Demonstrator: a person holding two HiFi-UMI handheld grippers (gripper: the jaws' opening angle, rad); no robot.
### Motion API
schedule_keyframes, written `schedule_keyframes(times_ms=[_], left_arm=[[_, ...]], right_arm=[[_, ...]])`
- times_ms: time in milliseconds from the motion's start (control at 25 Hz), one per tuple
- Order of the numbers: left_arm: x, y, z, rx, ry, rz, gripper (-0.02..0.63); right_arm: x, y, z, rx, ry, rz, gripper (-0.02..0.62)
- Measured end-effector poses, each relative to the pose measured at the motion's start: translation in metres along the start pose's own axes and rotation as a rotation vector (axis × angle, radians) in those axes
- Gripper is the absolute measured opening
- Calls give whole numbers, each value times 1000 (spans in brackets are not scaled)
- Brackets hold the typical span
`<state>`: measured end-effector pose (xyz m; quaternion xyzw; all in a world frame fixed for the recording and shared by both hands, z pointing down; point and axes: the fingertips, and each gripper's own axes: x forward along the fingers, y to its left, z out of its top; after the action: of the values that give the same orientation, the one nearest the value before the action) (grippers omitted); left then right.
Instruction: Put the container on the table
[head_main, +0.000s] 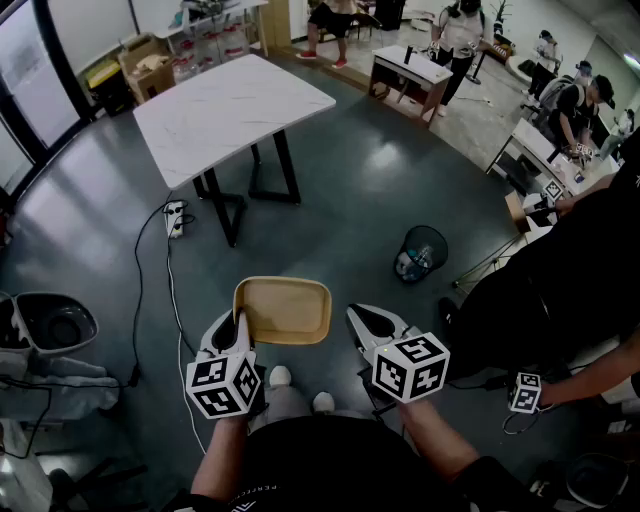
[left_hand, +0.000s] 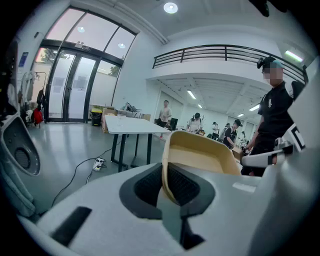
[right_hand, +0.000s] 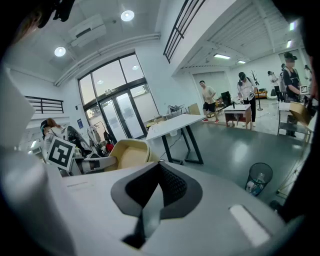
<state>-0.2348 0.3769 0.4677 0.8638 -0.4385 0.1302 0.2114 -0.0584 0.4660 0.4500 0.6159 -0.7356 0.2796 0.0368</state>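
A shallow tan container (head_main: 283, 308) hangs in the air above the grey floor, in front of me. My left gripper (head_main: 238, 325) is shut on its left rim; in the left gripper view the rim of the container (left_hand: 197, 155) runs between the two dark pads. My right gripper (head_main: 362, 322) sits just right of the container, apart from it, shut with nothing between its pads. From the right gripper view the container (right_hand: 129, 152) shows to the left. The white marble-topped table (head_main: 232, 112) stands ahead on black legs, also seen as the table (left_hand: 131, 125) and the table (right_hand: 175, 124).
A power strip (head_main: 175, 218) with a black cable lies on the floor left of the table. A black mesh bin (head_main: 420, 252) stands to the right. A person in black stands close on my right; others work further back. A chair (head_main: 50, 325) is at left.
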Motion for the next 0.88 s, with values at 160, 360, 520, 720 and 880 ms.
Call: schedule_keyframes(times_ms=[160, 360, 520, 720, 880], left_arm=[[1, -11, -1, 12, 6, -2, 20], [0, -25, -1, 16, 6, -6, 20], [-1, -29, 2, 19, 6, 1, 20], [2, -29, 2, 40, 10, 14, 20], [12, -28, 8, 40, 10, 15, 20]], right_arm=[[-9, -6, 0, 4, 0, -2, 0], [-20, -12, 1, -7, -2, -6, 0], [-24, -16, 4, 17, -20, 2, 2], [-17, -17, 0, 45, -13, 36, 2], [-7, -17, 5, 49, -7, 54, 2]])
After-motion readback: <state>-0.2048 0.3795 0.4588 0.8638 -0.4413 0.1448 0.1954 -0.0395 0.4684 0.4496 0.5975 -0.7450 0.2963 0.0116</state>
